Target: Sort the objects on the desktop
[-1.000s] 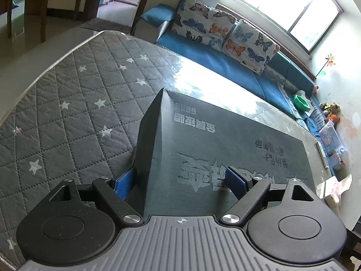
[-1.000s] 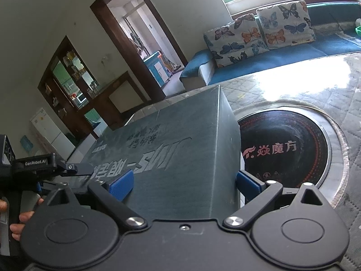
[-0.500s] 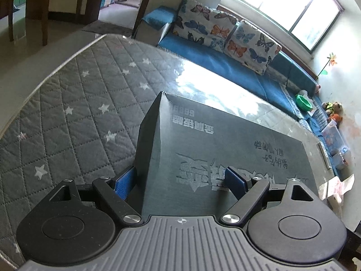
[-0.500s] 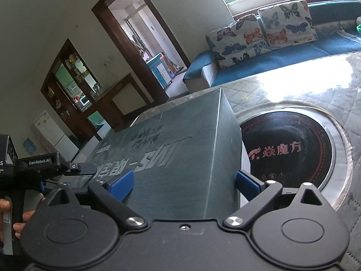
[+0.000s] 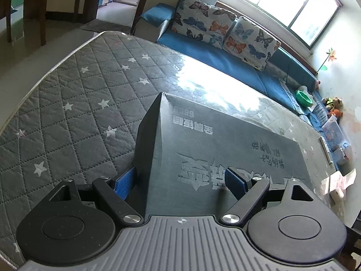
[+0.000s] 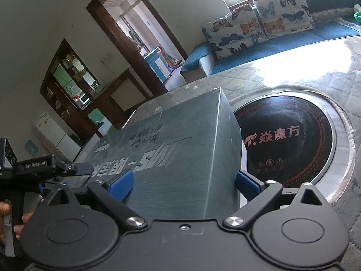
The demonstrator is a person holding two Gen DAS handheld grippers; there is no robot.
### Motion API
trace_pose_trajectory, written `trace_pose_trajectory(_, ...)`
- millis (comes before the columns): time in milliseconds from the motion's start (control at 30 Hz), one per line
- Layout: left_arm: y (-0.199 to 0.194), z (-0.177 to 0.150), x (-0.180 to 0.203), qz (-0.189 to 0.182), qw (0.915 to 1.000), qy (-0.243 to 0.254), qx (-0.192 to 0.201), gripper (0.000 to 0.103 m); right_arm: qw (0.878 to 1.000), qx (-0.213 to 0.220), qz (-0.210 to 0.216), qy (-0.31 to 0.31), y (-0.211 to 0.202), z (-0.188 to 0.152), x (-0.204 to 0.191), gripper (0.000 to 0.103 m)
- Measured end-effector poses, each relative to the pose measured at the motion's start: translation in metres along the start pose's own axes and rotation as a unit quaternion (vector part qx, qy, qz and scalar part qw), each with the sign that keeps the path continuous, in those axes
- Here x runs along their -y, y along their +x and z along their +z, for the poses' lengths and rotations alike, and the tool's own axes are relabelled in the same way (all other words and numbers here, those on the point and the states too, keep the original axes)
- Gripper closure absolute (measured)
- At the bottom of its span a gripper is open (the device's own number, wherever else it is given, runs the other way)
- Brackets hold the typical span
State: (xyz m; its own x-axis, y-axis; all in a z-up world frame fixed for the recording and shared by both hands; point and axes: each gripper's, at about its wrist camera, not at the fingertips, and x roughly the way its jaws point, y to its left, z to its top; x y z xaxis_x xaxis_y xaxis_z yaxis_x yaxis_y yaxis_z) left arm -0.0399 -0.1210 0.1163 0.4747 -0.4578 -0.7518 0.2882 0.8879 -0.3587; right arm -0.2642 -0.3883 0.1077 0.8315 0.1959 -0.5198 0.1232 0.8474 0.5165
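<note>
A large dark grey cardboard box with pale printed lettering fills the middle of both views; it also shows in the right wrist view. My left gripper straddles one end of the box, one blue pad against its side face and the other on its top. My right gripper straddles the opposite end in the same way. Both hold the box above the quilted table. The left gripper's body shows at the left of the right wrist view.
A round black induction cooktop is set into the table right of the box. A blue sofa with butterfly cushions runs behind the table. Papers and a small white item lie at the table's right edge.
Both grippers and the box have shifted slightly; more of the table's far edge and floor now shows in the left wrist view. The grips are unchanged.
</note>
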Motion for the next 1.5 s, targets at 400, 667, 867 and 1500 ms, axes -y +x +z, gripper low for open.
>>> trace_pose_trajectory(400, 0.013, -0.001, -0.008, -0.003, 0.9999, -0.006, -0.012, 0.016, 1.000, -0.006, -0.010, -0.002, 0.006, -0.002, 0.001, 0.007)
trace_pose_trajectory(667, 0.019, -0.003, -0.009, -0.005, 0.9998, -0.004, -0.018, 0.017, 1.000, -0.012, -0.016, -0.005, 0.009, -0.004, 0.001, 0.007)
trace_pose_trajectory(867, 0.022, -0.003, -0.006, -0.004, 0.9998, 0.001, -0.019, 0.017, 1.000, -0.015, -0.020, -0.015, 0.009, -0.004, -0.002, 0.007)
trace_pose_trajectory(1500, 0.020, -0.015, 0.000, 0.023, 0.9987, 0.046, 0.002, 0.017, 0.997, -0.021, -0.045, -0.058, 0.011, -0.005, -0.016, 0.008)
